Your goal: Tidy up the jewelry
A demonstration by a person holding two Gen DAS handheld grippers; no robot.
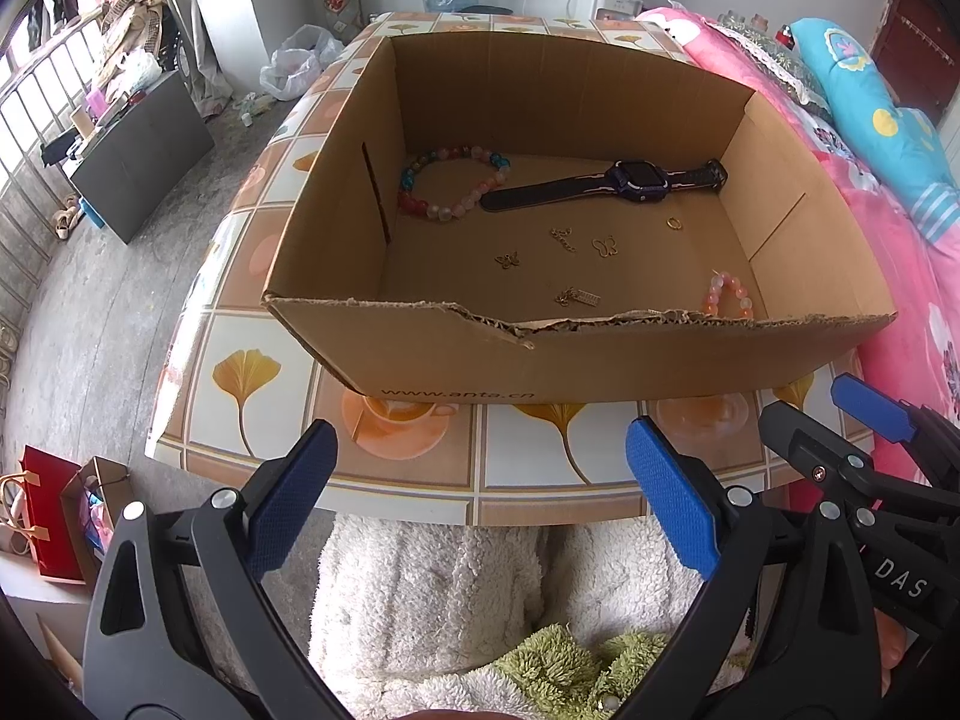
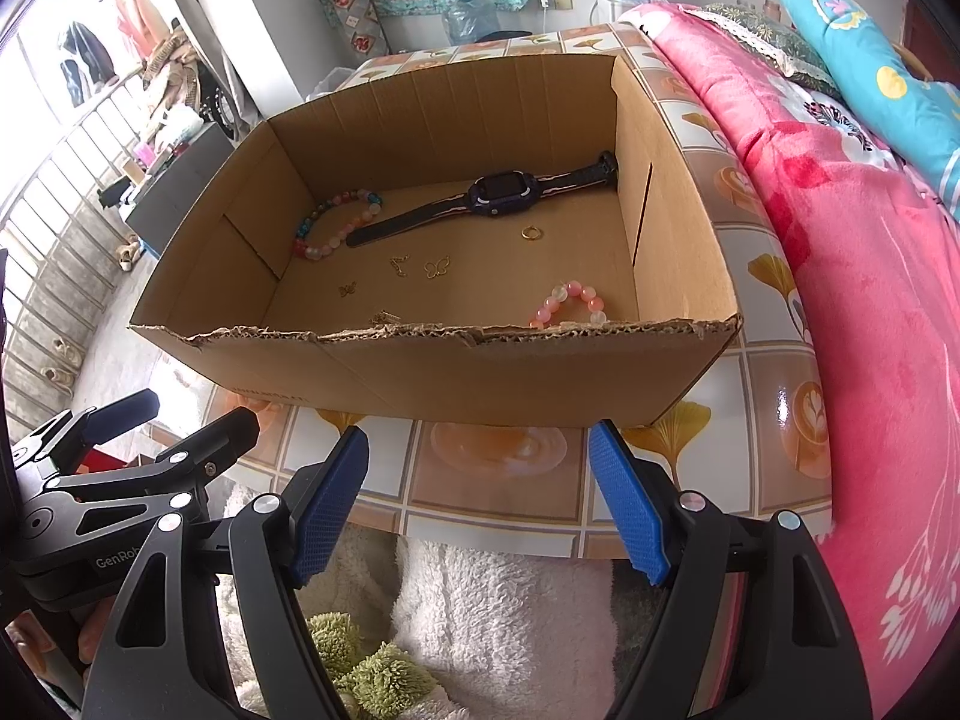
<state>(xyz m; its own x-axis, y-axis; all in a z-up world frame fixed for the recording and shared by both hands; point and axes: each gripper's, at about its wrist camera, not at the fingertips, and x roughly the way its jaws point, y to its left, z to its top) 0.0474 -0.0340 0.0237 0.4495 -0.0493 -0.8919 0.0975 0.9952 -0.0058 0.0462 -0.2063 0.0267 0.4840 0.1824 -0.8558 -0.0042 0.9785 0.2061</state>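
Cardboard box (image 1: 660,354) on the table (image 1: 252,372), holding watch (image 1: 636,180), bracelets and small charms; both grippers (image 1: 480,498) (image 2: 477,498) held open and empty near its front wall, best lowered steeply over that wall.

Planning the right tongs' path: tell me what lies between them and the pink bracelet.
The box's torn near wall and a strip of table separate the right tongs from the pink bracelet, seen in the right wrist view.

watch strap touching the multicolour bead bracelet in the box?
Touching. In the left wrist view the watch strap's end lies over the beads of the large bracelet, no gap visible; the right wrist view agrees.
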